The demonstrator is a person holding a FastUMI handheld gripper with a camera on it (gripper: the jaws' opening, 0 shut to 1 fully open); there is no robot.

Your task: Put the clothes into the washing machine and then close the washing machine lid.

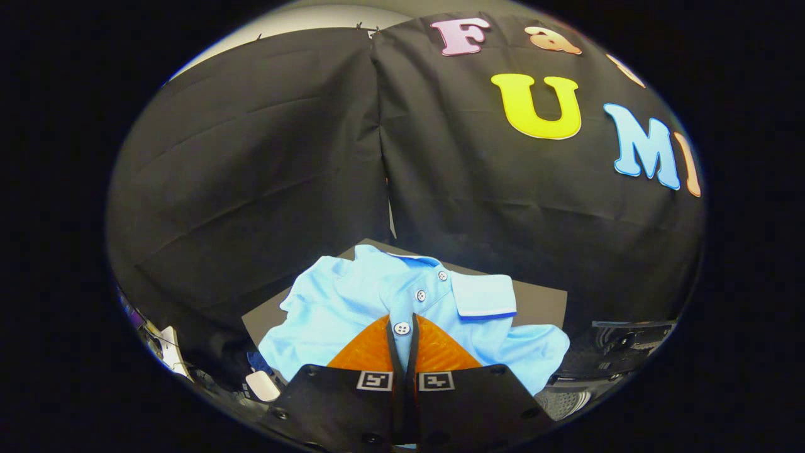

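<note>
Gripper: jaws pinching light-blue polo shirt at its placket on counter; thin grip could slip when lifted.

Dim booth, black cloth wall soaking up light. Light blue polo shirt evenly lit, sharp, no glare. Strong fisheye bending toward rim; clutter there dark, smeared. Gripper fingers closed together, slightly soft up close.

gripper, black screwed body; two square markers
</note>
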